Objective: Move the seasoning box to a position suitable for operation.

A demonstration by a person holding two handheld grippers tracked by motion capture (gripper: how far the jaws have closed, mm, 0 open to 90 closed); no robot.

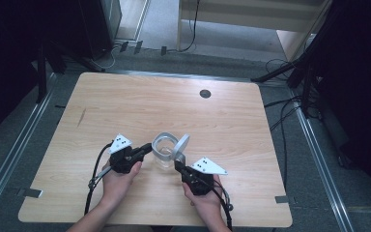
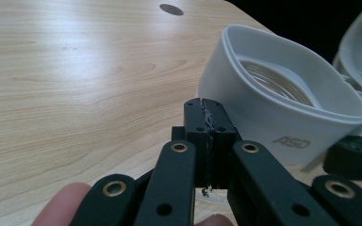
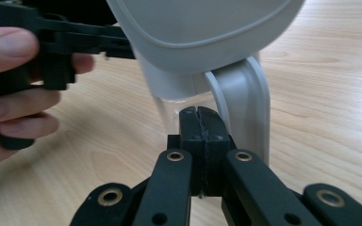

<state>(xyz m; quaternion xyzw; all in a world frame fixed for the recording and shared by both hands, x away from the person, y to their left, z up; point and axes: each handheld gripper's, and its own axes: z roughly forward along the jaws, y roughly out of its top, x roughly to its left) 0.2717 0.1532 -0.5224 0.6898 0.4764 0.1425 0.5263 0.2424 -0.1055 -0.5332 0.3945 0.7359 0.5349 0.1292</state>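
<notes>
Wooden counter (image 1: pixel 140 104) wide open beyond, clear jug (image 1: pixel 164 151) near front edge, left gripper (image 1: pixel 147 147) and right gripper (image 1: pixel 177 164) flanking it, fingers closed, empty.

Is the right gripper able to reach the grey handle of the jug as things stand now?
Probably yes. The right gripper sits right beside the handle of the jug, nothing between them, but its tongs are shut and must open first.

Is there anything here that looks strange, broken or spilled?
No spill or damage shows. The pitcher stands upright on the table with its hinged lid flipped up. The left gripper and right gripper are both shut beside it, holding nothing.
</notes>
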